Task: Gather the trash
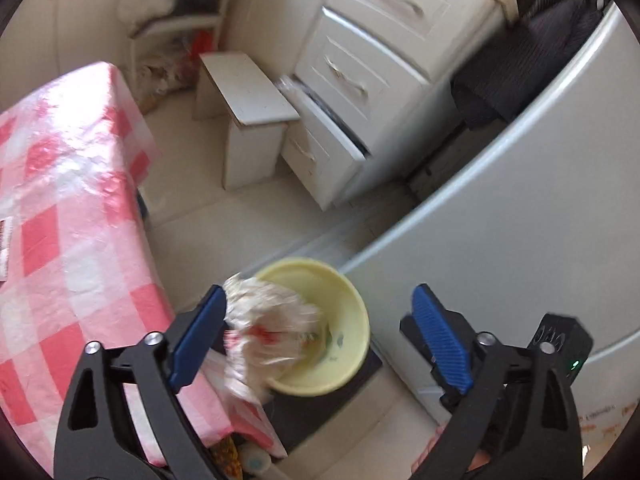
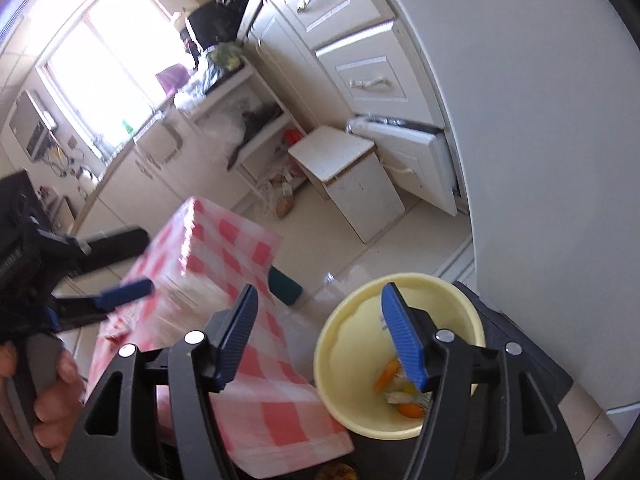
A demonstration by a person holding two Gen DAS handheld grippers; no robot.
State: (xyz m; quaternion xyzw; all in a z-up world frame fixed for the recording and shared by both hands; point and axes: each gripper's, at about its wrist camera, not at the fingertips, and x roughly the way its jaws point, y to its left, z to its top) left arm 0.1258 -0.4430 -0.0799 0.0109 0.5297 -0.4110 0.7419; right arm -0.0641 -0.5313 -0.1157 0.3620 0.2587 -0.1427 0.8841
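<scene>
A crumpled wrapper (image 1: 264, 332), blurred, sits against one finger of the wide-open left tongs (image 1: 324, 336), over the yellow bin (image 1: 352, 312) off the desk (image 1: 60, 240) corner. The bin holds orange scraps (image 2: 400, 388). The right tongs (image 2: 320, 336) gape empty above it.

Open left hand-held gripper (image 1: 320, 334), crumpled wrapper (image 1: 264, 328) over yellow bowl (image 1: 344, 376)

Both wrist views look down, sharing the yellow bowl (image 1: 320, 328) (image 2: 360, 360).
</scene>
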